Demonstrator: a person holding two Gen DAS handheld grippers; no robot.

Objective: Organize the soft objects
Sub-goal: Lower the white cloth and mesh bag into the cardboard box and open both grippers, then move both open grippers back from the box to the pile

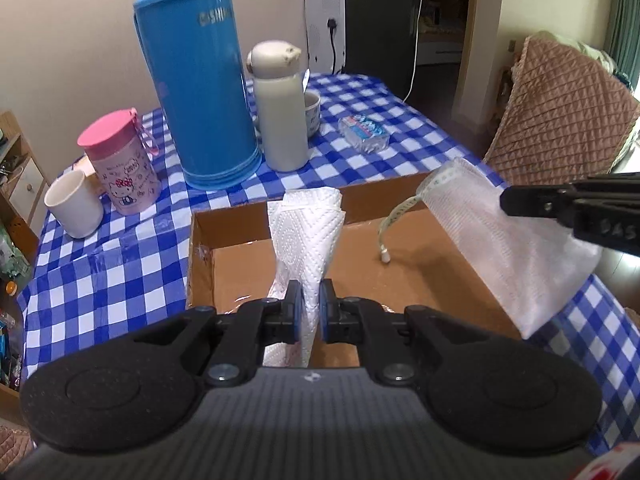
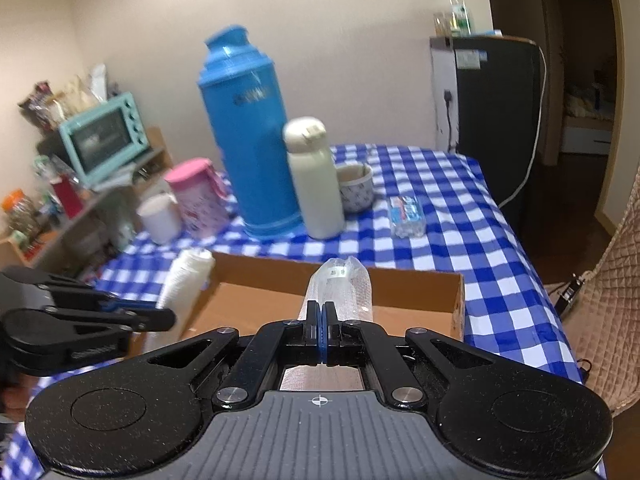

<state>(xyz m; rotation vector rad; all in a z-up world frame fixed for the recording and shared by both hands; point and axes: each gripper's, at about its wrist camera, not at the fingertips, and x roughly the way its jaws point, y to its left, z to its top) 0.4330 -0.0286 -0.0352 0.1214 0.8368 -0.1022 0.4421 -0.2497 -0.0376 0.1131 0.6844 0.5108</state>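
- Paper towel: white, embossed and crumpled into a rough cone. It is pinched between the blue pads of the left gripper, long axis running away from the camera and upward, above the near edge of the cardboard box.
- Mesh pouch: white, fine netted fabric, soft and sack-like, with a pale drawstring dangling into the box. It is clamped in the right gripper, whose pads meet on the fabric, and its long axis slants down toward the near right corner of the box.
- Box: brown corrugated board, shallow, open-topped, with a bare floor.
- Surface: table under a blue-and-white checked cloth.
- Behind the box: tall blue plastic thermos, cream flask, pink lidded jar, white cup, patterned mug, wrapped tissue packet.
- Room: cream walls, dark cabinet, quilted tan chair cover, teal toaster oven on a shelf.
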